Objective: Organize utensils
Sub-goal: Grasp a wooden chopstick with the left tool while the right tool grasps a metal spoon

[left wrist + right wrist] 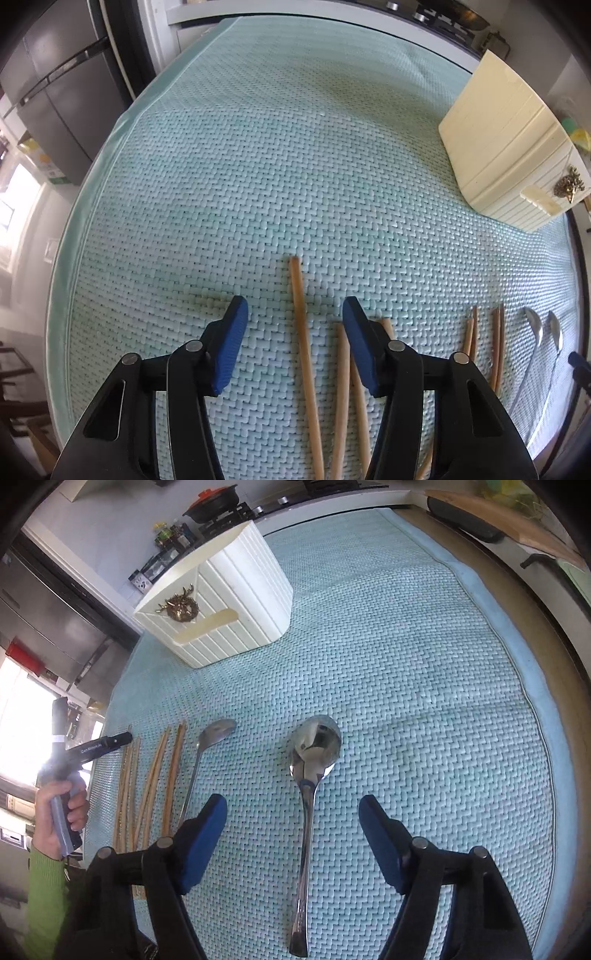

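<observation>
right gripper (291,827) hangs wide open and empty over the large spoon (312,775), whose handle runs near-to-far straight between the jaws, bowl at the far end. left gripper (295,343) is likewise spread and holds nothing, straddling one chopstick (304,362) of the loose sticks on the woven mat (258,166), also lying near-to-far. white holder (221,605) stands far and left of the spoon; right arm looks nearer it.
</observation>
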`<state>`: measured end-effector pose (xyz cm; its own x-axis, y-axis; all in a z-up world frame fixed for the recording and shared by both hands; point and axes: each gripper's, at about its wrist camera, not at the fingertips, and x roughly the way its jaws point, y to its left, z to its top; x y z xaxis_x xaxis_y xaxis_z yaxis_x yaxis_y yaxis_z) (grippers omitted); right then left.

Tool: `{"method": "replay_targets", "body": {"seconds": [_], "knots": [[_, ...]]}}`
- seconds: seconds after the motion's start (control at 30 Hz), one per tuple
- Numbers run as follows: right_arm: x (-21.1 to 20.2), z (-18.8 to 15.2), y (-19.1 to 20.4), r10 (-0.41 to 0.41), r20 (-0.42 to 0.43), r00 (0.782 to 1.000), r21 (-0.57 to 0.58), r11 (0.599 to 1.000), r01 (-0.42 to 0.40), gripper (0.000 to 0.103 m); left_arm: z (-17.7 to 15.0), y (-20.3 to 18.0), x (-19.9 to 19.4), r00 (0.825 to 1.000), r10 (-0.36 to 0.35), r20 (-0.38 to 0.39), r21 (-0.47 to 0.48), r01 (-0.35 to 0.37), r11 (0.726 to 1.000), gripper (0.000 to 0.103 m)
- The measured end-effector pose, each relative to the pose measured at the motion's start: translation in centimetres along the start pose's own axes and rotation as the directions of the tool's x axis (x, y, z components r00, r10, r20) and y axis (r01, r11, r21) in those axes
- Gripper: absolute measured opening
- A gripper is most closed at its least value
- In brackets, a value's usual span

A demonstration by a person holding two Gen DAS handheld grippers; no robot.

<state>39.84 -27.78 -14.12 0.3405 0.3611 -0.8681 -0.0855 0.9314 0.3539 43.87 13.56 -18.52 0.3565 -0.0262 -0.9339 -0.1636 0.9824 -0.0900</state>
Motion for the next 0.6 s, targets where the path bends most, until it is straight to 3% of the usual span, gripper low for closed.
{"method": "replay_targets", "body": {"seconds": [0.07,0.23,0.3,0.33,0.43,0.6], "knots": [[1.6,1.3,0.5,-0.032,-0.029,0.999,-0.012,0.999,0.032,0.071,0.2,-0.2,0.0,1.0,-0.001,-0.005,0.001,0.001,1.0,0.039],[5.3,3.3,1.4,-0.052,-0.113,0.992,-0.01,0.999,0.051,0.062,0.9,-1.6,0.2,0.998,0.057,0.002,0.037,-0.057,0.998,0.034],[5.7,4.1,1.6,-0.066,-0.103,0.992,-0.014,0.998,0.065,0.06,0.9,-2.2,0.2,0.998,0.053,0.018,0.049,-0.054,0.997,0.018],[5.8,4.3,1.6,-0.064,-0.095,0.993,-0.011,0.998,0.064,0.054,0.9,-2.5,0.1,0.999,0.038,0.019,0.054,-0.039,0.998,0.006],[6.1,5.1,1.2,-0.077,-0.089,0.993,-0.009,0.997,0.076,0.029,0.7,-2.8,-0.1,0.999,0.031,0.028,0.054,-0.032,0.998,0.005],[4.5,5.6,0.6,-0.001,-0.067,0.998,-0.014,1.0,0.0,0.014,0.3,-3.1,-0.5,0.999,-0.003,0.045,0.073,0.0,0.997,0.003]]}}
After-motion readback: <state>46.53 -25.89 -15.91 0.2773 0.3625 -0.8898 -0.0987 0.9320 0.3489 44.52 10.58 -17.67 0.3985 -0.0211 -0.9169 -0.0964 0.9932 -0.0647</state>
